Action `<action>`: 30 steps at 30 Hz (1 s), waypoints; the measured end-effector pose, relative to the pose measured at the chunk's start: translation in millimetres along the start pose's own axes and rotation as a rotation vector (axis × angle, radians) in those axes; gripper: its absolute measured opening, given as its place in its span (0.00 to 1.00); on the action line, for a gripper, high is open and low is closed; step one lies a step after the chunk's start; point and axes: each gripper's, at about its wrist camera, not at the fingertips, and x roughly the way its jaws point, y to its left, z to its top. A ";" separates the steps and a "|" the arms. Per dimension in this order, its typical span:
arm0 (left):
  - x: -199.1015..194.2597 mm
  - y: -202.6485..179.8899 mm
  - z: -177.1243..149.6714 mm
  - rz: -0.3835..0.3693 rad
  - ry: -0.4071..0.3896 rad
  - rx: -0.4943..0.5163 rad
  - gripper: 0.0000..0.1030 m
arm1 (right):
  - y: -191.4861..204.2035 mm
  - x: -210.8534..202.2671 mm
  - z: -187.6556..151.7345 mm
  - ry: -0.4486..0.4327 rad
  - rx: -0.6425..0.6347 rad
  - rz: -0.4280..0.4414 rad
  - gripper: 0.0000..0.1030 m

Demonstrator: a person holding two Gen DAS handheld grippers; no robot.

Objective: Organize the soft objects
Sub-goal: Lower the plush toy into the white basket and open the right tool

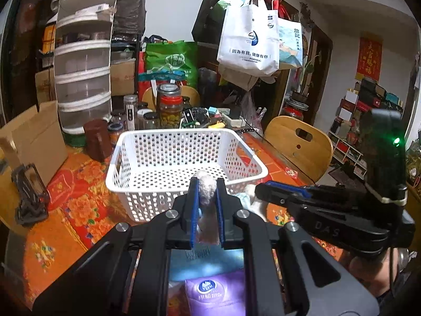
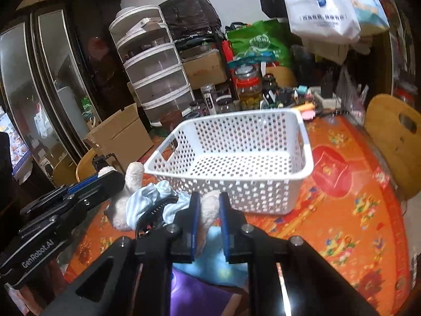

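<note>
Plush toy [image 2: 123, 205] was clamped by L gripper [image 1: 208, 192] & R gripper [image 2: 209, 205], both closed on it, prob. for lift into basket [image 2: 302, 142].

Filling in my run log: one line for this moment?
left gripper: shut on plush toy | right gripper: shut on plush toy | white basket: empty | toy beside basket

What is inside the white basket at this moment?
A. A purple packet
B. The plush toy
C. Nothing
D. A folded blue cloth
C: the basket shows only its bare perforated floor in both views, while the plush toy sits outside it on the table, with the left gripper and the right gripper each closed on a part of it.
</note>
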 end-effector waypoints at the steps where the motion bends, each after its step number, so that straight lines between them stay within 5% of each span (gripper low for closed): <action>1: -0.6 -0.4 4.1 -0.001 -0.004 0.004 0.10 | 2.5 -4.5 6.5 -0.009 -0.013 -0.008 0.12; 11: 2.0 -5.0 64.3 0.016 -0.051 0.039 0.11 | 21.7 -20.1 64.2 -0.051 -0.134 -0.092 0.12; 18: 68.6 11.9 95.1 0.040 0.015 0.019 0.11 | 10.2 23.6 92.7 -0.026 -0.167 -0.159 0.12; 26: 164.8 48.9 81.0 0.070 0.156 -0.081 0.13 | -24.9 108.5 89.6 0.054 -0.179 -0.176 0.12; 28: 179.5 54.5 71.1 0.087 0.180 -0.079 0.25 | -34.0 125.1 85.2 0.073 -0.165 -0.172 0.16; 30: 187.1 58.4 63.8 0.105 0.201 -0.074 0.78 | -43.3 133.9 80.5 0.091 -0.140 -0.196 0.27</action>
